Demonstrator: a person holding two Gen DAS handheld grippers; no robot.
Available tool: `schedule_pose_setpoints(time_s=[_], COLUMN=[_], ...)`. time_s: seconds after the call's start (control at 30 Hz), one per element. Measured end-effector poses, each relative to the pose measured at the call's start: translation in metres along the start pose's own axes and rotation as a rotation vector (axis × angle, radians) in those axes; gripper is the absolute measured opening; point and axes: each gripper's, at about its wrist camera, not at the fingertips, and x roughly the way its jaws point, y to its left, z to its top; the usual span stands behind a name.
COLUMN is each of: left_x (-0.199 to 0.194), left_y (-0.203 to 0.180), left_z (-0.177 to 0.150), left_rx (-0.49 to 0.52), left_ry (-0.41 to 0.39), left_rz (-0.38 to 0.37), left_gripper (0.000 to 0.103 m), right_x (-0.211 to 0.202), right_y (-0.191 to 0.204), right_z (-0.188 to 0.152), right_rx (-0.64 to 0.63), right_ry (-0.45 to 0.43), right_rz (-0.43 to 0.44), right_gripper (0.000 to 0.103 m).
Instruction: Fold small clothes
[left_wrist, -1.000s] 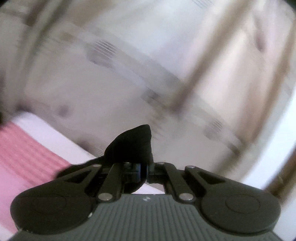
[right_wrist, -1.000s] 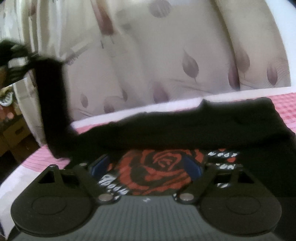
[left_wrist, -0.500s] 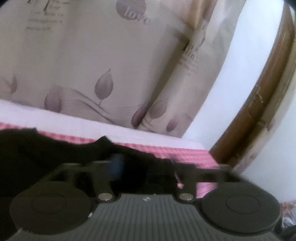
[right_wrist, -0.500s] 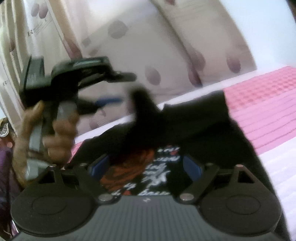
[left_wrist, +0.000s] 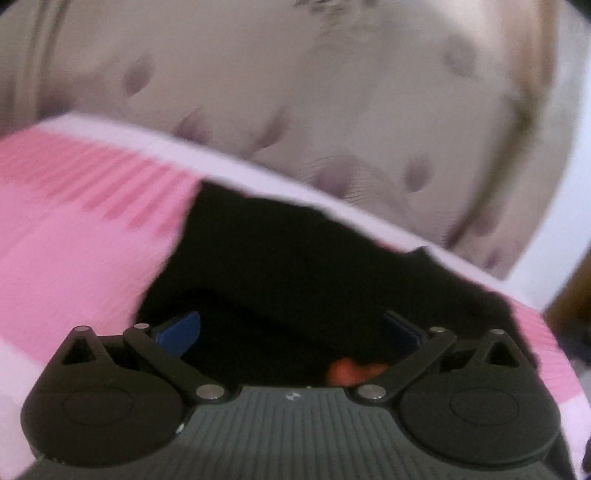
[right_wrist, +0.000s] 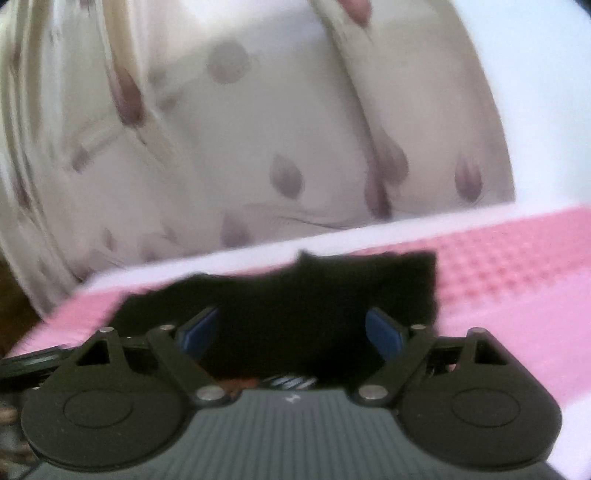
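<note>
While left tool (left_wrist: 291, 328) jaws opening over black garment (left_wrist: 295, 266) on bed (left_wrist: 74, 240), right tool (right_wrist: 291, 332) gapes empty: fold apparently laid, cloth freed.

The leaf-print curtain (right_wrist: 258, 147) closes off the far side of the bed (right_wrist: 517, 266). Right of the black shirt (right_wrist: 314, 302), bare pink cover lies free.

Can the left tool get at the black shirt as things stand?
Probably yes. The left tool is opening wide, its pads apart and pressing nothing, with the black shirt lying on the pink bedcover right ahead between them. Nothing blocks the way.
</note>
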Motion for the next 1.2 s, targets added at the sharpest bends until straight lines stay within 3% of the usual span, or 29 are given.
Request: schedule_pose_setpoints(time_s=[0.07, 0.13, 0.2, 0.3, 0.37, 0.47, 0.6, 0.67, 0.73, 0.8, 0.93, 0.97, 1.07, 1.2], left_x=[-0.01, -0.003, 0.002, 0.008, 0.006, 0.001, -0.001, -0.001, 0.001, 0.001, 0.001, 0.002, 0.0, -0.04], left_y=[0.015, 0.013, 0.01, 0.011, 0.012, 0.011, 0.01, 0.011, 0.011, 0.011, 0.012, 0.013, 0.013, -0.006], left_z=[0.004, 0.006, 0.008, 0.008, 0.008, 0.004, 0.001, 0.001, 0.001, 0.002, 0.002, 0.002, 0.004, -0.003], left_rx=[-0.086, -0.086, -0.069, -0.063, -0.073, -0.074, -0.065, -0.067, -0.068, -0.066, -0.074, -0.076, -0.056, 0.056], left_ry=[-0.073, -0.069, -0.06, -0.057, -0.061, -0.065, -0.065, -0.066, -0.066, -0.064, -0.065, -0.065, -0.046, 0.012], left_rz=[-0.053, -0.008, -0.003, 0.001, 0.001, 0.007, 0.015, 0.012, 0.012, 0.013, 0.007, 0.003, -0.03, -0.122], left_gripper=[0.103, 0.103, 0.103, 0.103, 0.103, 0.103, 0.103, 0.103, 0.103, 0.103, 0.103, 0.103, 0.102, 0.101], right_x=[0.03, 0.057, 0.078, 0.092, 0.082, 0.07, 0.094, 0.101, 0.095, 0.083, 0.015, -0.009, -0.075, -0.148], right_y=[-0.006, -0.013, -0.014, -0.002, 0.002, -0.006, -0.024, -0.038, -0.048, -0.064, -0.09, -0.094, -0.103, -0.101], right_z=[0.007, 0.009, 0.005, -0.002, 0.005, 0.02, 0.014, 0.006, 0.008, 0.012, 0.012, 0.008, -0.014, -0.053], right_rx=[-0.037, -0.023, -0.042, -0.161, -0.207, -0.24, -0.26, -0.184, -0.093, 0.02, 0.215, 0.248, 0.263, 0.21], right_ry=[0.062, 0.124, 0.185, 0.194, 0.124, 0.033, 0.123, 0.162, 0.135, 0.141, 0.051, 0.038, 0.043, 0.067], right_rz=[-0.04, -0.044, -0.01, -0.058, -0.094, -0.174, -0.222, -0.159, -0.089, -0.066, -0.028, -0.007, 0.025, 0.013], right_gripper=[0.084, 0.063, 0.018, 0.005, 0.004, 0.004, 0.004, 0.004, 0.009, 0.031, 0.034, 0.039, 0.078, 0.08])
